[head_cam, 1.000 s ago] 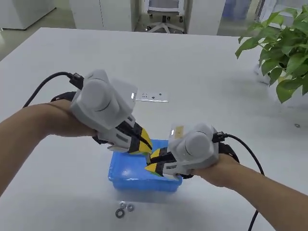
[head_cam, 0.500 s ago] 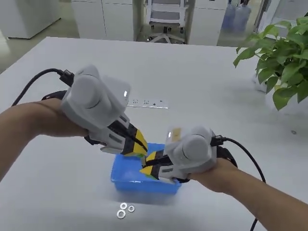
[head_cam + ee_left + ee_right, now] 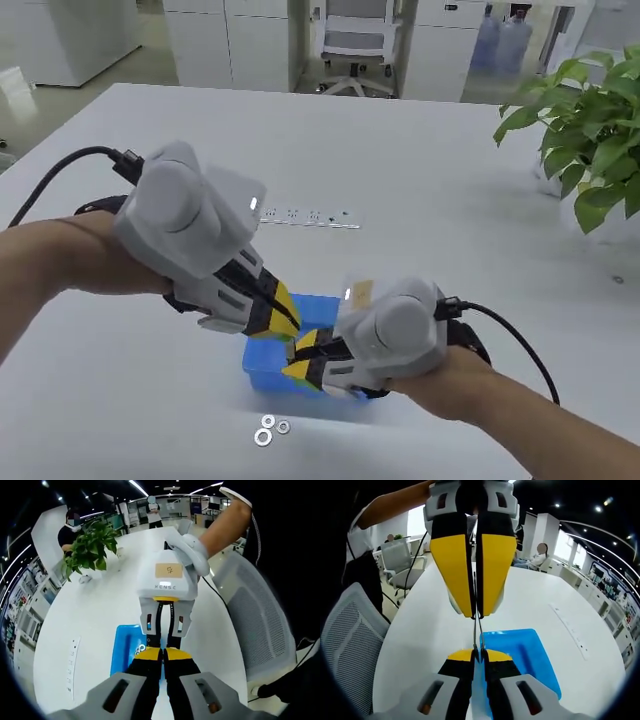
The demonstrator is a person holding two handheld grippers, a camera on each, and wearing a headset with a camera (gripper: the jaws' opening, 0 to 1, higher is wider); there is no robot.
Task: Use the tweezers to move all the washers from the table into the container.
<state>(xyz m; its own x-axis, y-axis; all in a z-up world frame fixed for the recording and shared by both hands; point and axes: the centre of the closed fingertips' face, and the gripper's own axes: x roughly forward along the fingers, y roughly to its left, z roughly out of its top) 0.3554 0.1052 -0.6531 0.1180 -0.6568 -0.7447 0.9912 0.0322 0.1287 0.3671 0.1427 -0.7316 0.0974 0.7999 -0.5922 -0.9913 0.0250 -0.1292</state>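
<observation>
My left gripper [image 3: 285, 318] and right gripper [image 3: 297, 362] meet tip to tip just above the blue container [image 3: 262, 362]. In the right gripper view thin metal tweezers [image 3: 477, 635] run from between the left gripper's [image 3: 476, 614] yellow jaws down into my right gripper [image 3: 476, 655]; both are shut on them. In the left gripper view my own jaws [image 3: 162, 654] are pressed together, facing the right gripper [image 3: 162, 641] over the container [image 3: 122, 645]. Three small washers [image 3: 270, 430] lie on the white table in front of the container. The tweezers' tips are hidden.
A white power strip [image 3: 300, 215] lies flat behind the grippers. A leafy plant [image 3: 590, 120] stands at the table's right edge. An office chair [image 3: 350, 40] stands beyond the far edge. Black cables trail from both grippers. People sit in the background.
The head camera has shifted. Both grippers stay joined tip to tip over the container, sitting slightly lower in the picture. The washers lie where they were.
</observation>
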